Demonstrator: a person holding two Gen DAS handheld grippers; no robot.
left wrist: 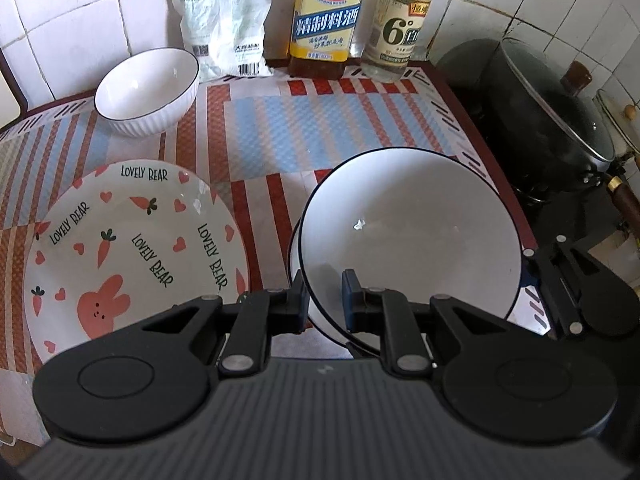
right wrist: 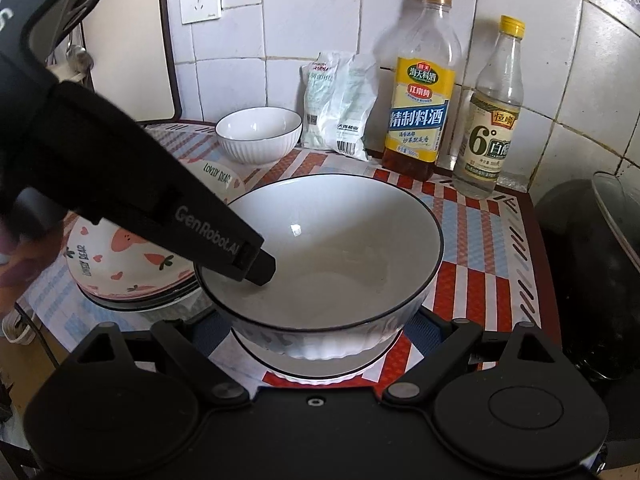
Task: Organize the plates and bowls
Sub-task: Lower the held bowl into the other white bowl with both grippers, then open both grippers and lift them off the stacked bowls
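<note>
Left wrist view, from left to right: a shallow white plate (left wrist: 132,248) printed with "LOVELY BEAR", carrots, hearts and a pink rabbit lies flat on a red, blue and white patterned mat (left wrist: 256,148). Behind it, near the tiled wall, a small white ribbed bowl (left wrist: 147,90) with a dark rim stands upright. A white plastic bag (left wrist: 224,24), a yellow-labelled bottle (left wrist: 326,20) and a clear bottle (left wrist: 400,28) line the wall. At centre right, a large white bowl (left wrist: 408,240) with a dark rim is tilted above a second matching bowl (left wrist: 294,256), whose rim shows just beneath it at the left. The left gripper (left wrist: 325,300) is clenched on the near left rim of the large white bowl, one finger outside the wall and one inside. At the right edge, part of the right gripper (left wrist: 560,280) sits against the bowl's far side, and a dark lidded pot (left wrist: 552,120) stands on the stove.

Right wrist view, from left to right: the left gripper's black body (right wrist: 256,260) reaches down into the large bowl (right wrist: 340,248) beside the plate (right wrist: 120,264). The right gripper's fingers (right wrist: 424,328) flank the bowl's lower wall; whether they press on it cannot be told, as the bowl hides the pads.
</note>
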